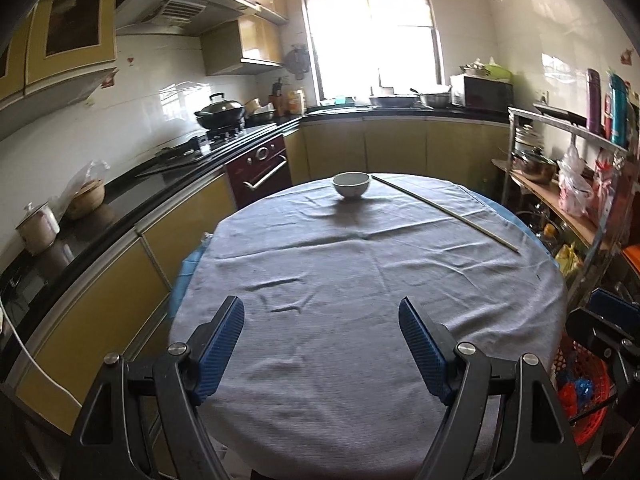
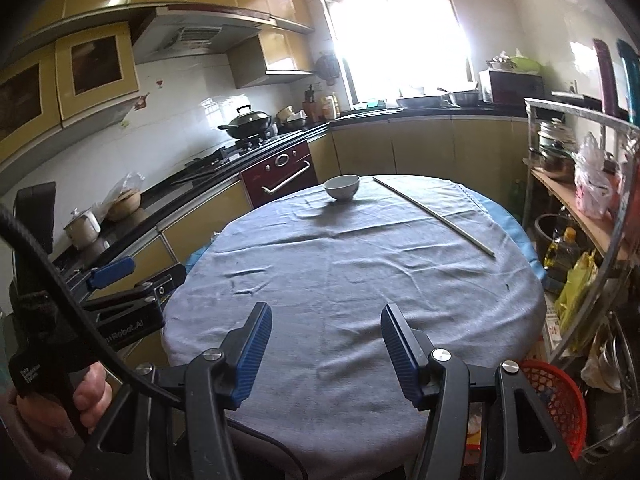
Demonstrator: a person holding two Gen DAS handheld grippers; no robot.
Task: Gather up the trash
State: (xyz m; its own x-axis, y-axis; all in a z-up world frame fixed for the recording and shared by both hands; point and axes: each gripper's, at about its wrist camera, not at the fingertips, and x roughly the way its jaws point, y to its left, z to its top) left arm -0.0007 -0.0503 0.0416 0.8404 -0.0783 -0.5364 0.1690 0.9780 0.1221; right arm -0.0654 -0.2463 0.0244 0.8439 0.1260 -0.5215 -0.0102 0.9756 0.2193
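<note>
Your left gripper (image 1: 322,322), with its blue ribbed pads, hangs over the near edge of the round table draped in a grey wrinkled cloth (image 1: 360,280); its jaws stand wide apart with nothing between them, only bare cloth showing in the gap. Your right gripper (image 2: 326,330) hangs over the same near edge, its jaws parted more narrowly and likewise gripping nothing. In the right wrist view your left hand (image 2: 60,404) shows at the lower left, wrapped round the black handle of the other tool, just off the table's left edge.

On the cloth, a small white ceramic bowl (image 1: 351,185) sits upright near the far edge, a little left of centre. A long thin pale stick (image 1: 444,211) lies flat on the cloth, running from the far edge just right of the bowl out toward the right edge; it is apart from the bowl and well apart from both grippers. Down beside the table's near right edge stands a red plastic mesh basket (image 2: 560,404) on the floor, with some coloured bits inside that are too unclear to name.
</note>
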